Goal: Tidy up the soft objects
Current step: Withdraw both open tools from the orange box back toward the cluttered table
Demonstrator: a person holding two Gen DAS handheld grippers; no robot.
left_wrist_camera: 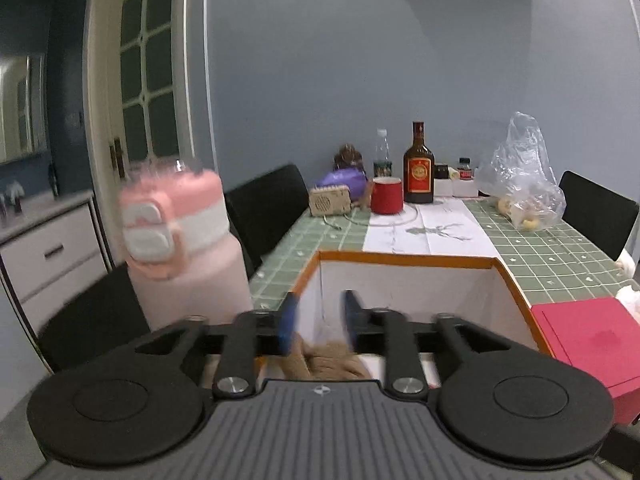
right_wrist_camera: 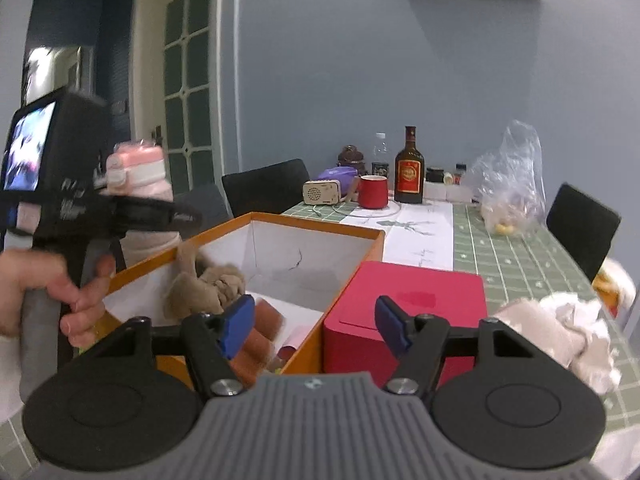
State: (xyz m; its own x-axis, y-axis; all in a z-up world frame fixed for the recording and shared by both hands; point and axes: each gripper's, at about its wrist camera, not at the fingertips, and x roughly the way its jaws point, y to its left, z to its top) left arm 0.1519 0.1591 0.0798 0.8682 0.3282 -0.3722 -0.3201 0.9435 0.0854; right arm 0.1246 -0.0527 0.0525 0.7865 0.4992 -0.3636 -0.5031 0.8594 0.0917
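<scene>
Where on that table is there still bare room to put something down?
The white runner between the orange-rimmed box and the red mug lies bare, as does the green cloth between the pink box and the plastic bag. The far end is crowded around the brown bottle.
</scene>
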